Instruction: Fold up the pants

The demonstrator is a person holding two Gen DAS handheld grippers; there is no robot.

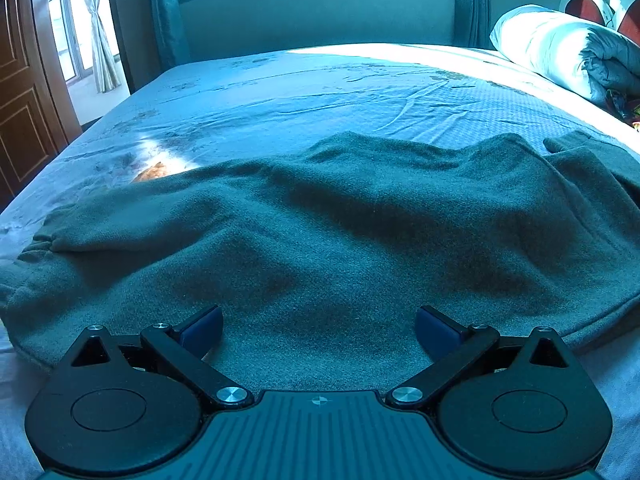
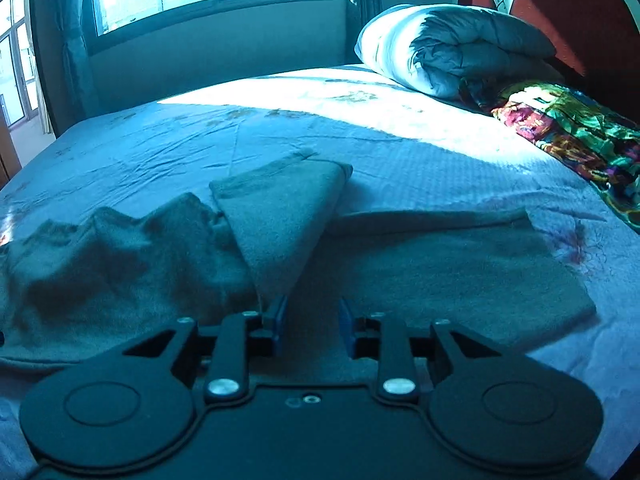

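Observation:
Dark grey-green fleece pants (image 1: pixel 340 220) lie spread across the near side of the bed; the cuffed leg end shows at the left in the left wrist view. My left gripper (image 1: pixel 319 330) is wide open just above the pants, holding nothing. In the right wrist view the pants (image 2: pixel 440 264) lie flat to the right and rumpled to the left, with a folded flap (image 2: pixel 280 216) rising in the middle. My right gripper (image 2: pixel 312 326) is partly open; the flap's lower tip touches its left finger (image 2: pixel 276 320), and nothing is clamped between the pads.
The bed sheet (image 1: pixel 320 88) is light and wrinkled, sunlit at the far side. A rolled duvet (image 2: pixel 448 48) and a colourful cloth (image 2: pixel 568 128) lie by the red headboard (image 2: pixel 580 16). A window and curtains stand beyond the bed. A wooden door (image 1: pixel 24 92) is at left.

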